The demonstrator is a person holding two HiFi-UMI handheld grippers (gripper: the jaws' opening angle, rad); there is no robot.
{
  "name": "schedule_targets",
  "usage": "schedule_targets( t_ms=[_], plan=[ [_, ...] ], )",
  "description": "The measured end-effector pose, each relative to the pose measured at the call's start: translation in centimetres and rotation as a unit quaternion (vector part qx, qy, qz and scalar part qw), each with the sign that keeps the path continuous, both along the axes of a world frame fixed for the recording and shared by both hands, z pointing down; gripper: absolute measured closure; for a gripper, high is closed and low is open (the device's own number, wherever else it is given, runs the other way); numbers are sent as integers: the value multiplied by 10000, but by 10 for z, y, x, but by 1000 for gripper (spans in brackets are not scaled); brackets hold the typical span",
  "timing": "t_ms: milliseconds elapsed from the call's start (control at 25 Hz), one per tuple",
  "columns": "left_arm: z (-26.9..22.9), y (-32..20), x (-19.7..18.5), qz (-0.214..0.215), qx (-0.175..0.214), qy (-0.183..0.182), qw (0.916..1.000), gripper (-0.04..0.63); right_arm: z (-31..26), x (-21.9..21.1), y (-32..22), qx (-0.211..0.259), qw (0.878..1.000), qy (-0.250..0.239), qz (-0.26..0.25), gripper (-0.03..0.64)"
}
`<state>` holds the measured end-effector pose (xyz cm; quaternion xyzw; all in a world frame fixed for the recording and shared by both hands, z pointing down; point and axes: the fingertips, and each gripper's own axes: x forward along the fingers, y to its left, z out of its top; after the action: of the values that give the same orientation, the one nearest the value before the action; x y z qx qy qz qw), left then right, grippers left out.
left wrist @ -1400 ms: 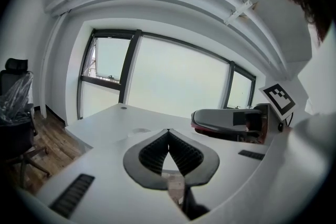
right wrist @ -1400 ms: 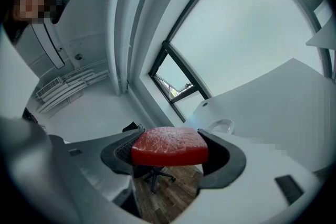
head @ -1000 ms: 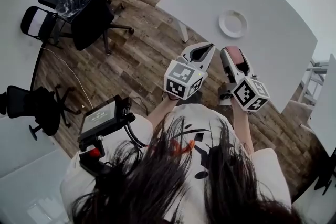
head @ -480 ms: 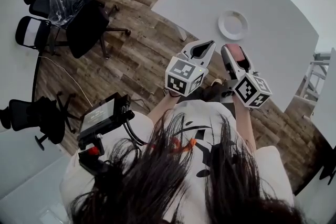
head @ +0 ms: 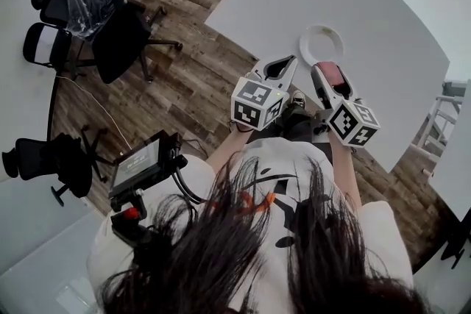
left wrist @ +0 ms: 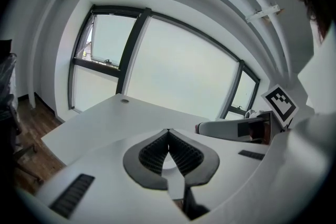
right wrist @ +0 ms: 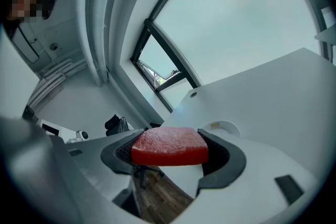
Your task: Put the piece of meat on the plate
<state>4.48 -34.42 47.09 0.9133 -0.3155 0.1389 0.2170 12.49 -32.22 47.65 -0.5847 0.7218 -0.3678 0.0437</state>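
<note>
Shift: our right gripper [head: 327, 77], grasping the meat [right wrist: 169, 147], is now nearer the plate [head: 321, 45] | left gripper [left wrist: 168, 136] clenched, empty | we judge placement close

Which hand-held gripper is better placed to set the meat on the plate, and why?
Right. The right hand-held gripper is clamped on the meat, with the plate just ahead on the table. The left hand-held gripper is shut and empty.

Your white shirt [head: 280, 158] has black and orange print; your left claw [head: 291, 62] and right claw [head: 327, 70] are white, with black-and-white marker cubes [head: 257, 105].
</note>
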Motion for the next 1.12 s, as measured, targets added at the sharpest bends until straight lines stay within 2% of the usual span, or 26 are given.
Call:
schedule_targets(
  t_ms=[240,440,760,960,1120],
  plan=[
    [13,-34,13,-277,-139,-100,9995,591,35,23,-30,-313,9988,175,-321,314],
    [32,-51,24,-228,-278,-186,9992,591,79,37,-50,-655,9943,562,-631,314],
    [46,-57,35,-163,-493,-346,9981,591,113,40,-82,-785,9804,1313,-1240,314],
    [55,-64,34,-191,-575,-380,9974,591,131,32,-100,-798,9653,1830,-1682,314],
    [55,-65,37,-160,-590,-373,9974,591,137,28,-103,-876,9591,1960,-1846,314]
  ],
)
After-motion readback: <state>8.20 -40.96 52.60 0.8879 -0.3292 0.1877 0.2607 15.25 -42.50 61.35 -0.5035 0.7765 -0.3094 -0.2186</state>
